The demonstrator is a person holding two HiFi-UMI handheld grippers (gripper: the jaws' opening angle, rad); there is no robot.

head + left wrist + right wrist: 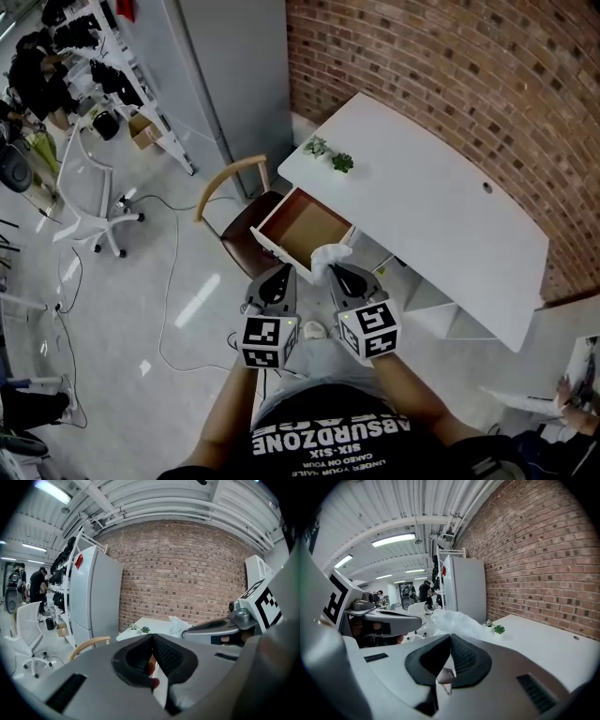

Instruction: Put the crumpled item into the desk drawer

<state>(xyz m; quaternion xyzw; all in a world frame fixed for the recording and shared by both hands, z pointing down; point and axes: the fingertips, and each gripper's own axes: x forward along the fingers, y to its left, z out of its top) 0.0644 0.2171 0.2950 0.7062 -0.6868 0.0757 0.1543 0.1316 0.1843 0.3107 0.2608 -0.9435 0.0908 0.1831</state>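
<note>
Left gripper (151, 638): jaws pressed together on nothing. It hangs just beside the right one, near the drawer's front edge.
Chair (234, 202): curved wooden back, standing just left of the drawer with its seat partly under it.
Drawer (302, 228): pulled out from the left end of the white surface (441, 206), open, and it looks bare inside.
Crumpled item (328, 255): a thin white wad, plastic or paper by its look, in the air over the drawer's near right corner and not yet inside.
Handling: probably very light, soft and springy, with nothing to break. A pinch on any fold should hold, though a thin fold could slip out.
Item to jaws: one fold is trapped at the tips, and the bulk billows out beyond and above them.
Right gripper (450, 639): jaws closed, pinching that fold.
Plants (330, 155): two small ones at the far left corner of the surface, well apart from the item.
</note>
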